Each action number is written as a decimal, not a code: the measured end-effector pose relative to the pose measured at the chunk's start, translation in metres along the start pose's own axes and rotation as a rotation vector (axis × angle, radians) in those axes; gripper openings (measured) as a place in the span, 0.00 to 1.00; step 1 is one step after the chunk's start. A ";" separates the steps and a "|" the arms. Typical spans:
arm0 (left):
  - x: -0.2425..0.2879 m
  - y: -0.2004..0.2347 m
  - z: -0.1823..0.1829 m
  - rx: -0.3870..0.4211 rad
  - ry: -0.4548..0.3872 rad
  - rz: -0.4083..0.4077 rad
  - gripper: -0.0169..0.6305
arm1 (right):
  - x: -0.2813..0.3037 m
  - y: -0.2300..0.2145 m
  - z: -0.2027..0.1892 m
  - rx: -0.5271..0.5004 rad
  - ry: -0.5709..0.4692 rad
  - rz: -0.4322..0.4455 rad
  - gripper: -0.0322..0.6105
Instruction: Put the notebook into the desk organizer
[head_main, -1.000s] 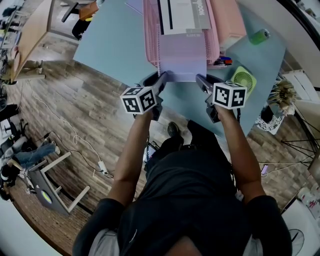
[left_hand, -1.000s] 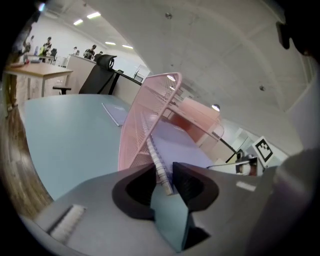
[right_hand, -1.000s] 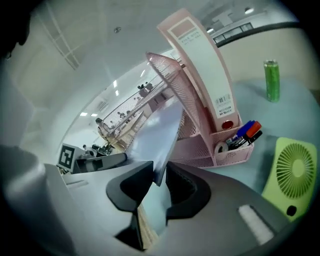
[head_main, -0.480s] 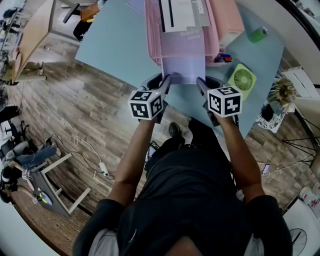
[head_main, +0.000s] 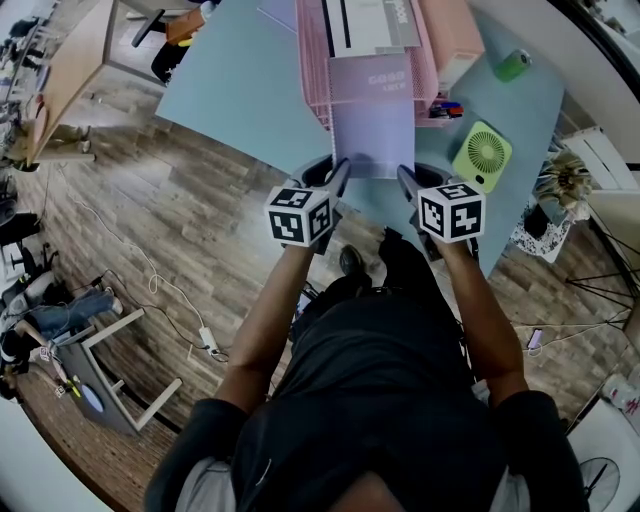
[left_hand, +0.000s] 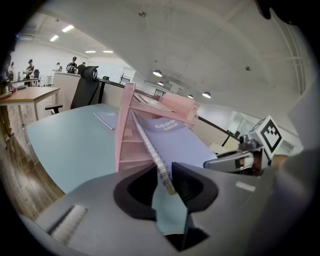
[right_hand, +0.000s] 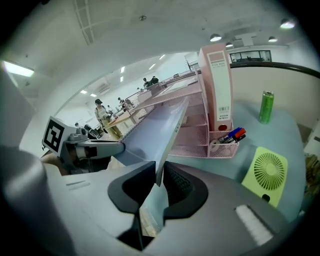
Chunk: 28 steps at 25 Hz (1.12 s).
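A lavender spiral notebook (head_main: 372, 120) slopes from my two grippers up onto the pink mesh desk organizer (head_main: 312, 70). Its printed cover faces up. My left gripper (head_main: 340, 172) is shut on the near left corner, right at the spiral binding (left_hand: 159, 165). At the near right corner my right gripper (head_main: 403, 175) is shut on the notebook's edge (right_hand: 165, 145). In the left gripper view the notebook (left_hand: 175, 145) runs from the jaws of the left gripper (left_hand: 167, 185) to the organizer (left_hand: 125, 130). In the right gripper view the right gripper (right_hand: 159, 182) pinches the notebook in front of the organizer (right_hand: 200, 135).
On the light blue table (head_main: 230, 90), a green fan (head_main: 482, 155) lies right of the grippers. Pens (head_main: 445, 110) sit in the organizer's side tray beside a pink file box (head_main: 455, 40). A green can (head_main: 511, 66) stands far right. Another notebook (left_hand: 106, 119) lies left.
Both grippers have closed on the notebook's near corners and drawn back toward the person. The notebook has come out with them, and its printed cover now shows.
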<state>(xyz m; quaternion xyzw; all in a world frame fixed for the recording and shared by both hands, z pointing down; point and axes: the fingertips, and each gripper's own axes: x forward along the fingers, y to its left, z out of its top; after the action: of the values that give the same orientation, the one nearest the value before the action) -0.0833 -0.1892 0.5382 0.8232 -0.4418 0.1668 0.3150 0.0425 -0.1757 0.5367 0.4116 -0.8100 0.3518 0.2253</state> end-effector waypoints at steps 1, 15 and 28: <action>-0.002 -0.002 -0.003 0.003 0.002 -0.002 0.26 | -0.002 0.001 -0.003 0.000 0.000 -0.002 0.13; -0.037 -0.026 -0.034 0.050 0.013 -0.018 0.26 | -0.025 0.025 -0.047 0.004 -0.010 -0.016 0.13; -0.064 -0.042 -0.065 0.080 0.024 -0.037 0.26 | -0.040 0.044 -0.086 0.012 -0.013 -0.037 0.13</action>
<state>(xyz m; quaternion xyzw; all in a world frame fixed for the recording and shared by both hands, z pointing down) -0.0830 -0.0886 0.5360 0.8411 -0.4155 0.1885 0.2903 0.0350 -0.0716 0.5495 0.4302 -0.8016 0.3496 0.2240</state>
